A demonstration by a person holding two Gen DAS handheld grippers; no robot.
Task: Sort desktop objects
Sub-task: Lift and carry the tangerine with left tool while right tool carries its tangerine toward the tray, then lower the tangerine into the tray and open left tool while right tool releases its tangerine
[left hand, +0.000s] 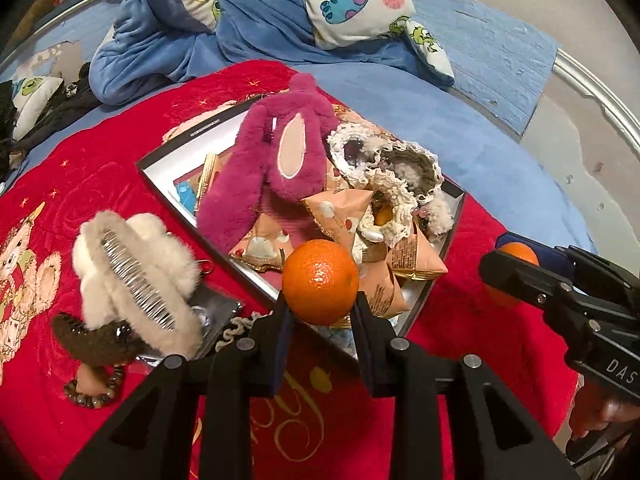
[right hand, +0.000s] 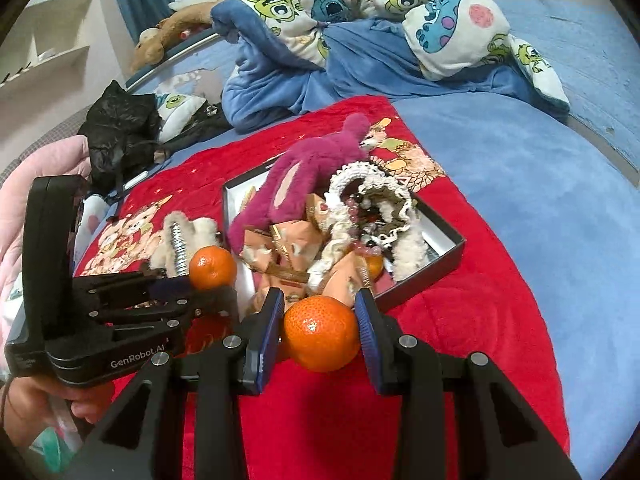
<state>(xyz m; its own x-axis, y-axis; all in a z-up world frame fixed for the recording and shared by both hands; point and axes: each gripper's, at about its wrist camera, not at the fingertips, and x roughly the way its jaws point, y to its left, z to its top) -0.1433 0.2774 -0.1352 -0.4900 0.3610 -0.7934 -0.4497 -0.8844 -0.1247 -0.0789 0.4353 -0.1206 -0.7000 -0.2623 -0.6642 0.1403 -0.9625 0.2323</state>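
We see the left gripper (left hand: 320, 304) clamped on one tangerine (left hand: 320, 282), its pads pressing both sides, and the right gripper (right hand: 320, 322) clamped on a second tangerine (right hand: 321, 333); both tilt downward over the red blanket (right hand: 460, 320). Just beyond the fingertips sits the shallow box (right hand: 452, 258), crammed so full that a magenta plush (left hand: 276, 164), lace scrunchies (left hand: 396, 176) and snack packets (left hand: 344, 212) hide most of its floor. Left of the left gripper lies a furry hair clip (left hand: 136, 272). The hands are cut off at the frame edges.
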